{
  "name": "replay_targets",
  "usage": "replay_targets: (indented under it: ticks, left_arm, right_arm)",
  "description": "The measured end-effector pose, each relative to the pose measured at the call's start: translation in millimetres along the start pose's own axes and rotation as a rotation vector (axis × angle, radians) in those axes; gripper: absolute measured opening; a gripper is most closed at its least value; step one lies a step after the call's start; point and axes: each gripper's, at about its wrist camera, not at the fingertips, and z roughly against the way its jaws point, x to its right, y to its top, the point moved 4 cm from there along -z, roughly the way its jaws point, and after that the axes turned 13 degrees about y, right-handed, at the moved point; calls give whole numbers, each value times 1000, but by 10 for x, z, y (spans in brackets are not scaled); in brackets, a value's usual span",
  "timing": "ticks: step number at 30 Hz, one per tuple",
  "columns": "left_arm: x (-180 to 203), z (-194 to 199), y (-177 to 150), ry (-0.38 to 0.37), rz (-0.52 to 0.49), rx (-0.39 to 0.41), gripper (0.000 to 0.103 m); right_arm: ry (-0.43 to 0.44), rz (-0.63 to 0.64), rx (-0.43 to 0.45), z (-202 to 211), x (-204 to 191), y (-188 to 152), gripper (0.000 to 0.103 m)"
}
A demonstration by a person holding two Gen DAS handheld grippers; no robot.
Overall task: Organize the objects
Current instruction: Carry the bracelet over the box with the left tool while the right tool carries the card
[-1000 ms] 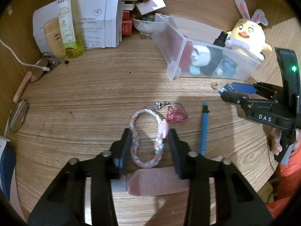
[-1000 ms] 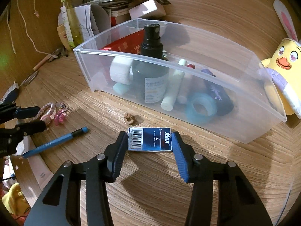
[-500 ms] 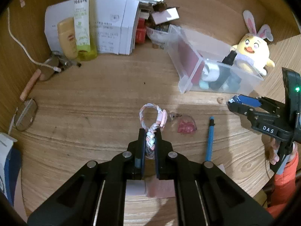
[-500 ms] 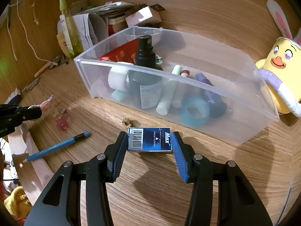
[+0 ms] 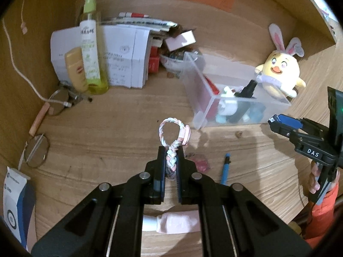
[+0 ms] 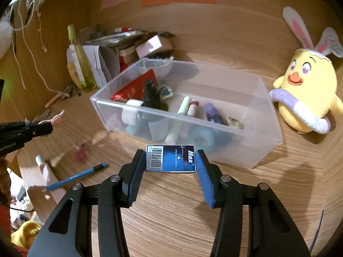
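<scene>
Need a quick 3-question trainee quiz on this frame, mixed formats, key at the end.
1. True or false: the left gripper is shut on the braided bracelet.
2. The right gripper holds: A) the blue pencil B) the blue Max box C) the yellow chick plush
3. Fill in: the black spray bottle stands inside the clear ____.

Key: 1 true; 2 B; 3 bin.
</scene>
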Motion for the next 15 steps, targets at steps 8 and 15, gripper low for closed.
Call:
replay_targets:
  ticks: [8, 15]
  left_arm:
    - [143, 100, 153, -22, -18, 52, 7]
    - [305, 172, 297, -47, -41, 94, 7]
  right_arm:
    - [-21, -25, 76, 263, 81, 100, 44]
    - [-34, -67, 137, 443, 224, 197, 44]
